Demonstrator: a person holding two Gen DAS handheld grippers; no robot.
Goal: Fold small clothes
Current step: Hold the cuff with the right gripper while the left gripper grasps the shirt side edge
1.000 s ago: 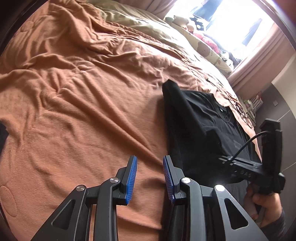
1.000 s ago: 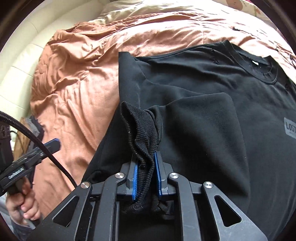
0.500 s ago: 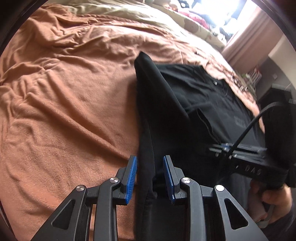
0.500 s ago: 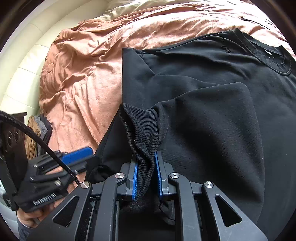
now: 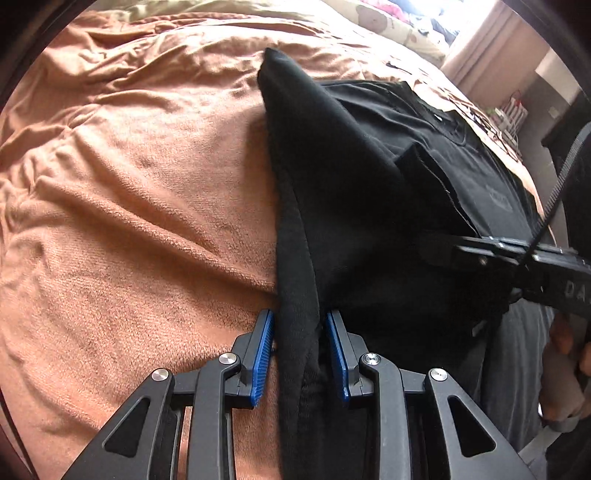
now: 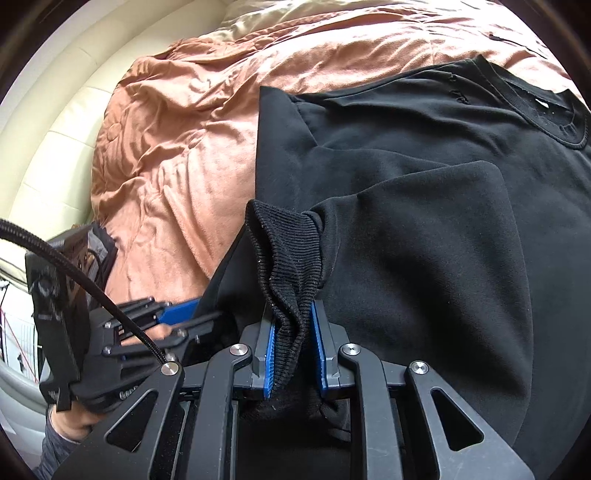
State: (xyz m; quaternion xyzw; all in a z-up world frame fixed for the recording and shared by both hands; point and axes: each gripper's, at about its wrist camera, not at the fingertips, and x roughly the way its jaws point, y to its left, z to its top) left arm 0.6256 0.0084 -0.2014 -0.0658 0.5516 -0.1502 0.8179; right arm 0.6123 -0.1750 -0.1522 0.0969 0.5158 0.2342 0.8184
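A black sweatshirt (image 6: 424,155) lies on an orange blanket (image 5: 147,184), collar at the far right, one sleeve folded across its body. My right gripper (image 6: 294,314) is shut on the sleeve's ribbed cuff (image 6: 288,251) and holds it over the shirt. My left gripper (image 5: 300,321) is open, its blue pads (image 5: 263,354) on either side of the shirt's folded side edge (image 5: 295,277), with small gaps to the cloth. The shirt also shows in the left wrist view (image 5: 369,184). The right gripper's body (image 5: 517,258) shows at the right there.
The blanket (image 6: 184,129) covers a bed with a cream headboard (image 6: 48,122) at the left. Patterned pillows (image 5: 399,29) and a bright window lie at the far end. The left gripper body (image 6: 92,332) is close beside the right one.
My left gripper has moved right from the bare blanket onto the shirt's side edge, which now sits between its open fingers. My right gripper still holds the cuff and has shifted slightly.
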